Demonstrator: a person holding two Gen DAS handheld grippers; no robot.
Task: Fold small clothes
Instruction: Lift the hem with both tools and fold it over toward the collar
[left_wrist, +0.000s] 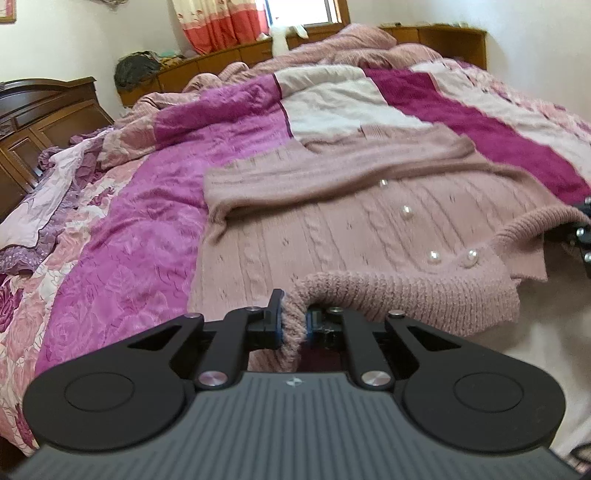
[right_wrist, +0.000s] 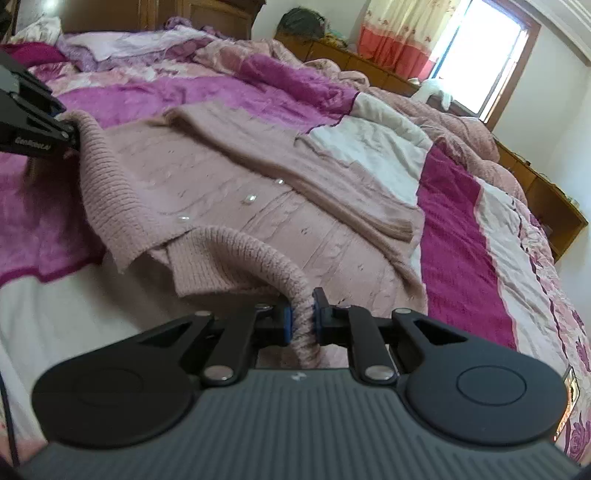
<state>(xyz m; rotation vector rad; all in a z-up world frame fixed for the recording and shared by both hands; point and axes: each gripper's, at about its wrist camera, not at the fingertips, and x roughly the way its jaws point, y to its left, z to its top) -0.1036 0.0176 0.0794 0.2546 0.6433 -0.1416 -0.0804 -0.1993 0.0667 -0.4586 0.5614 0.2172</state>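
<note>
A pink cable-knit cardigan (left_wrist: 332, 229) with pearl buttons (left_wrist: 406, 212) lies on the bed, its sleeves folded across the body. My left gripper (left_wrist: 293, 319) is shut on the ribbed hem at the near left corner and lifts it slightly. My right gripper (right_wrist: 303, 319) is shut on the ribbed hem (right_wrist: 258, 251) at the other near corner. The cardigan (right_wrist: 258, 177) fills the middle of the right wrist view, where the left gripper (right_wrist: 68, 133) shows at the far left edge. The right gripper shows partly at the right edge of the left wrist view (left_wrist: 583, 229).
The bed is covered by a pink, magenta and white patchwork quilt (left_wrist: 147, 206). A wooden headboard (left_wrist: 44, 122) stands at the left, a wooden shelf unit (left_wrist: 436, 37) beyond the bed, and a window with a curtain (right_wrist: 399, 37) behind it.
</note>
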